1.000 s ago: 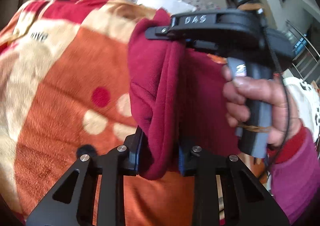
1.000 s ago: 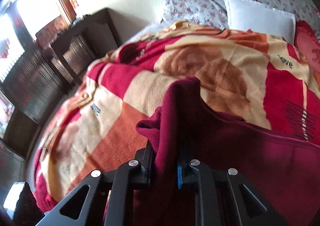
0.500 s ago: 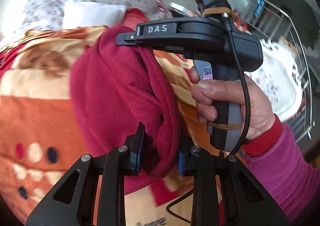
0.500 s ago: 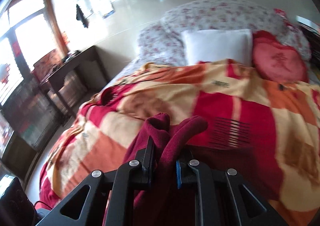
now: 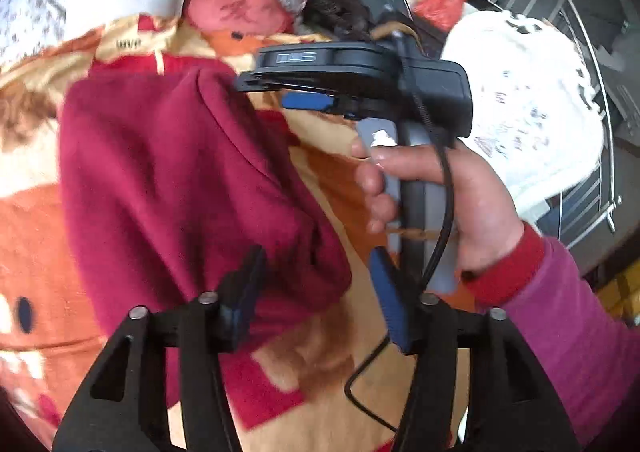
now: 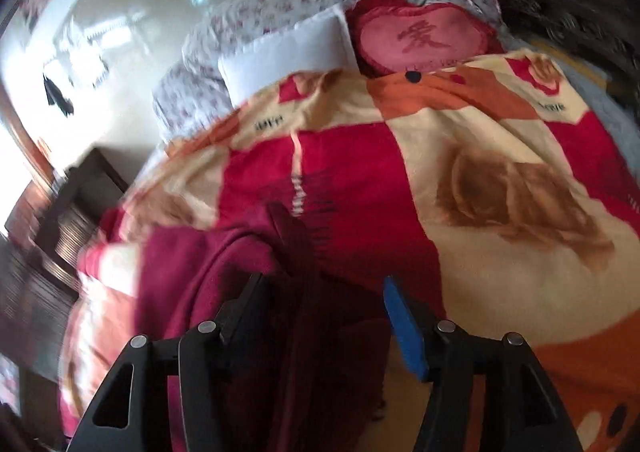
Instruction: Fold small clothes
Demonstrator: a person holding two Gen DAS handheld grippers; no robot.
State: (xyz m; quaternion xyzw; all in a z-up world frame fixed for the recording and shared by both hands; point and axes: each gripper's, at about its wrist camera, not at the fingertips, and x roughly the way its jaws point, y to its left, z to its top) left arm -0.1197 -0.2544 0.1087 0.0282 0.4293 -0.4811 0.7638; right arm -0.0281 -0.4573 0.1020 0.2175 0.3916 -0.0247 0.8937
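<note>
A dark red fleece garment (image 5: 172, 179) lies bunched on the bed's blanket (image 5: 328, 384), a patchwork of orange, cream and red squares. In the left wrist view it fills the left and middle, its lower edge draped against the left finger of the left gripper (image 5: 320, 304). That gripper's jaws have just been opening and now stand well apart; the cloth sits between them toward the left side, and the blue pad on the right finger is clear of it, so nothing is clamped. To the right, the person's right hand (image 5: 448, 211) grips the handle of the right gripper (image 5: 288, 91), whose jaws hang just beside the top fold of the garment.

In the right wrist view the garment (image 6: 224, 284) rises in a ridge at lower left, beside the left finger. These jaws too have just been opening and stand wide, pinching nothing. Beyond lie a white pillow (image 6: 288, 51) and a heart-shaped red cushion (image 6: 420, 39).
</note>
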